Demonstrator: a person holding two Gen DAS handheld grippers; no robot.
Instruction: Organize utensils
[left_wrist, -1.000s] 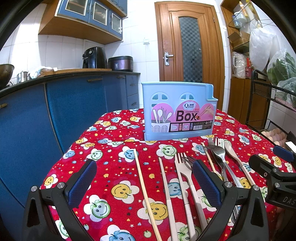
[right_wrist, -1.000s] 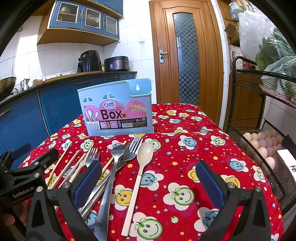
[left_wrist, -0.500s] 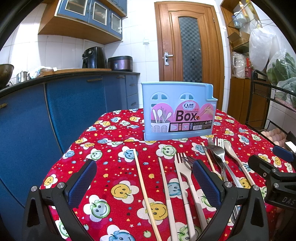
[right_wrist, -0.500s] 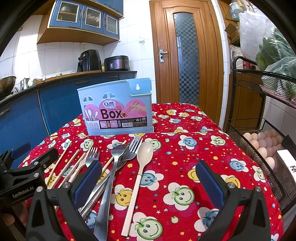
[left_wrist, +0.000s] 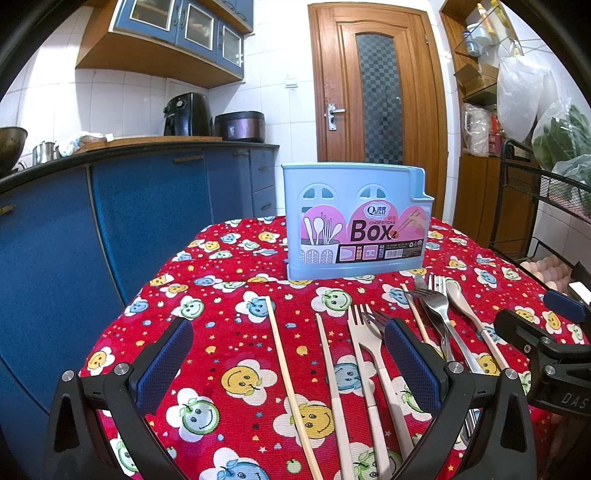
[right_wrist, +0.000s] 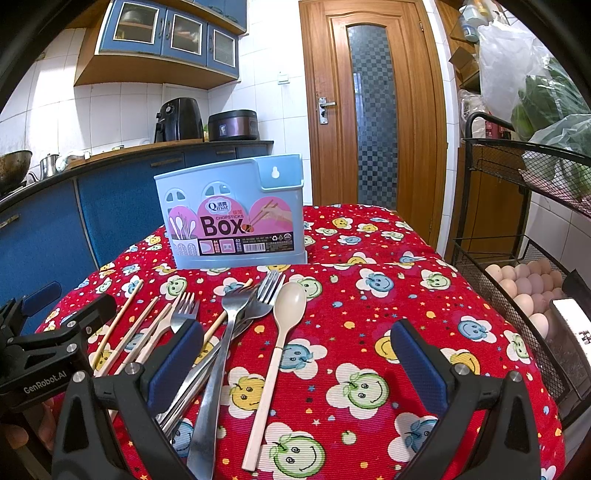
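both claws hang wide apart and empty over the near edge of the desk (left_wrist: 122, 332): the left claw (left_wrist: 288, 363) above the chopsticks, the right claw (right_wrist: 295, 360) above the beige spoon (right_wrist: 277, 354). the blue chopsticks box (right_wrist: 232, 218) stands upright at the far side of the desk, with nothing yet showing above its rim, so the sorting looks barely begun.

risks, as i judge them: the two steel forks (right_wrist: 236, 325) lie crossed and overlapping with other pieces, so closing on one could drag or lift its neighbour. the thin bamboo chopstick (left_wrist: 288, 384) lies flat on the cloth and may roll or slip from the pads. the light box could tip if a utensil is pushed in at a slant.

count: one box, one beige spoon, two steel forks, at least two beige-handled forks (left_wrist: 373, 365), about four chopsticks; the pile hides the exact total.
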